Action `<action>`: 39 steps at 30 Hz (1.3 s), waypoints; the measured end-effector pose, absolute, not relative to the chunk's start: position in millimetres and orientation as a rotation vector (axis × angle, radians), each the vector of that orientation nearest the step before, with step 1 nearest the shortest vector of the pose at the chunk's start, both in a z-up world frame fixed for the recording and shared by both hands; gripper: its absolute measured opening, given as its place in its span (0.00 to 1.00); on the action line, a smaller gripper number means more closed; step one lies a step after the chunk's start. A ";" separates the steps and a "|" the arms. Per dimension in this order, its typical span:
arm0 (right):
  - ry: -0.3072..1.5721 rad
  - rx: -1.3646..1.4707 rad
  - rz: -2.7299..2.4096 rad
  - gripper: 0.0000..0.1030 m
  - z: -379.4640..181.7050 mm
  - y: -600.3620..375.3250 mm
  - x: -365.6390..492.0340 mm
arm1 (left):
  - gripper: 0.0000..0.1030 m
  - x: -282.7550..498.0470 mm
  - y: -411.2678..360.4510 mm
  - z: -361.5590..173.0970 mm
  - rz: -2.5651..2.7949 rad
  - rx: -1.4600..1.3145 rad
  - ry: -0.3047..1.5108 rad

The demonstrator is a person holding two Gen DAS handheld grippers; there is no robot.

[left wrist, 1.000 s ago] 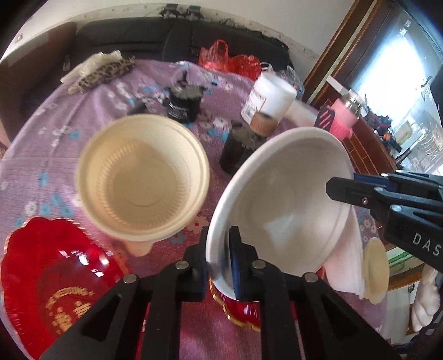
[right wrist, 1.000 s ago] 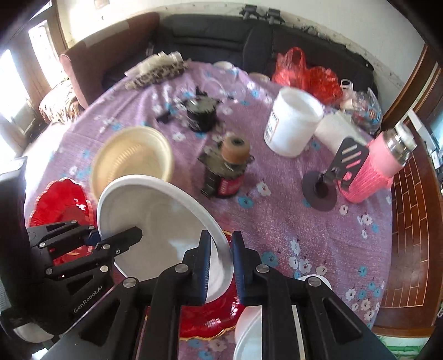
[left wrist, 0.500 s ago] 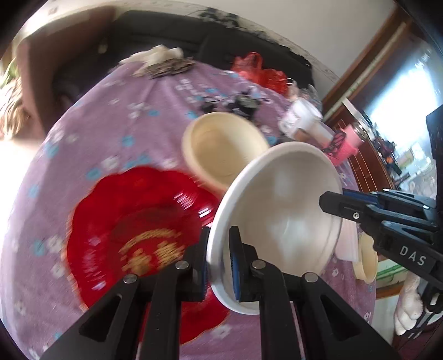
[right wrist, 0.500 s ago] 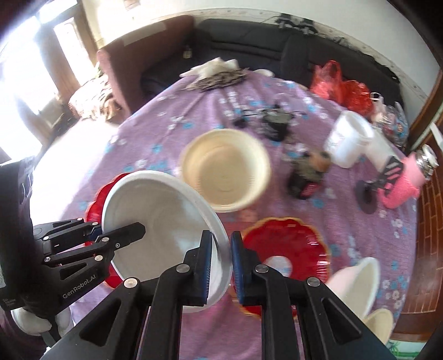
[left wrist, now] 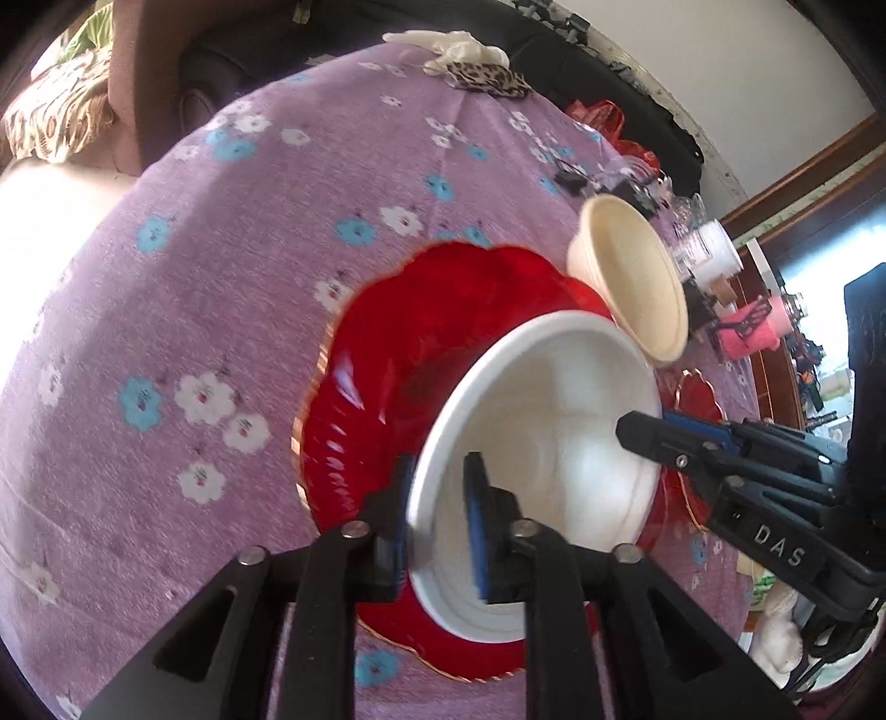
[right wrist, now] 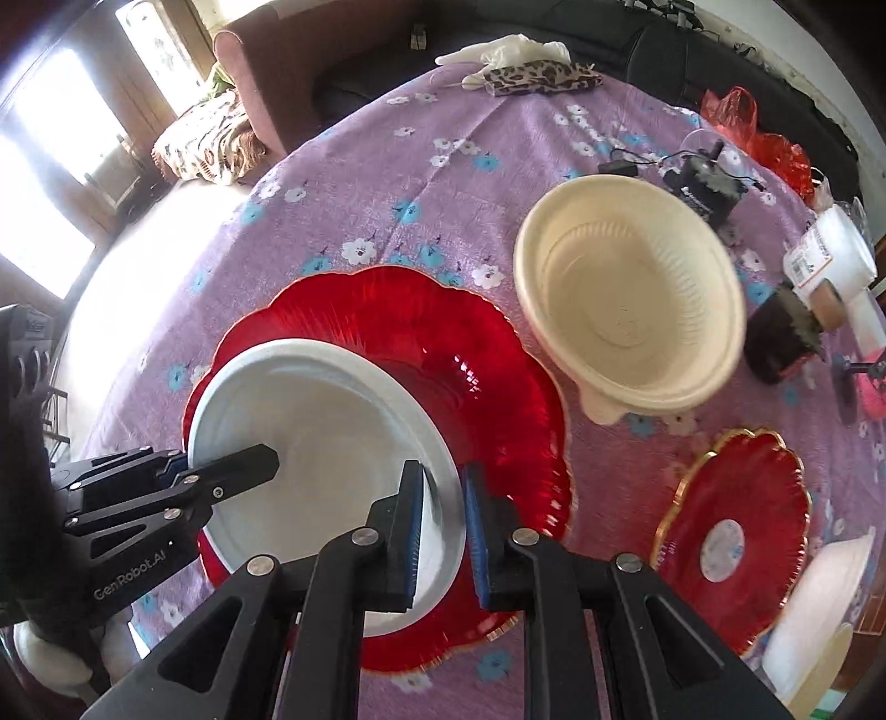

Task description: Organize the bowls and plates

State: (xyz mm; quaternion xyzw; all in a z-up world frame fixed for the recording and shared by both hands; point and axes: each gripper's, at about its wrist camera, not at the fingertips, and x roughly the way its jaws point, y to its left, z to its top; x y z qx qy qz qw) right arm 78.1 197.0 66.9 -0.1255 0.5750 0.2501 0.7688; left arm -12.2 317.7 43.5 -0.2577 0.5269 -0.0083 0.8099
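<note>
A white bowl (left wrist: pixel 548 443) (right wrist: pixel 321 443) sits over the large red plate (left wrist: pixel 382 376) (right wrist: pixel 487 376). My left gripper (left wrist: pixel 437 531) straddles its near rim, jaws slightly parted, and appears at the left in the right wrist view (right wrist: pixel 221 476). My right gripper (right wrist: pixel 443 531) straddles the opposite rim, jaws slightly parted, and appears at the right in the left wrist view (left wrist: pixel 653 437). A cream bowl (right wrist: pixel 626 310) (left wrist: pixel 631 282) stands behind the red plate. A small red plate (right wrist: pixel 731 531) lies to the right.
The round table carries a purple flowered cloth (right wrist: pixel 387 166). At its far right stand a white jar (right wrist: pixel 830 255), dark jars (right wrist: pixel 786 332) and a pink bottle (left wrist: pixel 758 332). More white bowls (right wrist: pixel 819 598) sit at the right edge. A dark sofa (right wrist: pixel 554 33) lies behind.
Both grippers carried the white bowl left and down over the large red plate. Their jaws have loosened around its rim.
</note>
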 end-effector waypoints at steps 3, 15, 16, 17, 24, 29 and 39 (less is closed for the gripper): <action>1.217 -0.281 0.534 0.40 68.3 202.3 78.2 | 0.37 -11.8 323.7 45.7 -0.039 -0.563 1.103; 0.991 -0.103 0.481 0.54 112.4 128.5 41.5 | 0.63 -50.0 324.7 80.8 -0.030 -0.532 0.951; 0.975 -0.080 0.469 0.54 114.1 114.3 35.2 | 0.66 -56.0 322.0 84.8 -0.027 -0.517 0.932; 0.964 -0.054 0.451 0.54 114.6 98.7 28.9 | 0.66 -59.3 319.8 87.4 -0.025 -0.506 0.922; 0.965 0.090 0.333 0.55 91.0 -0.3 -7.2 | 0.67 -76.7 272.6 100.4 -0.106 -0.404 0.890; 0.990 0.172 0.288 0.55 70.8 -45.3 -28.7 | 0.67 -69.3 214.6 96.7 -0.213 -0.332 0.938; 0.990 0.431 0.113 0.55 25.0 -83.9 -19.7 | 0.66 -46.2 148.7 84.4 -0.282 -0.334 0.997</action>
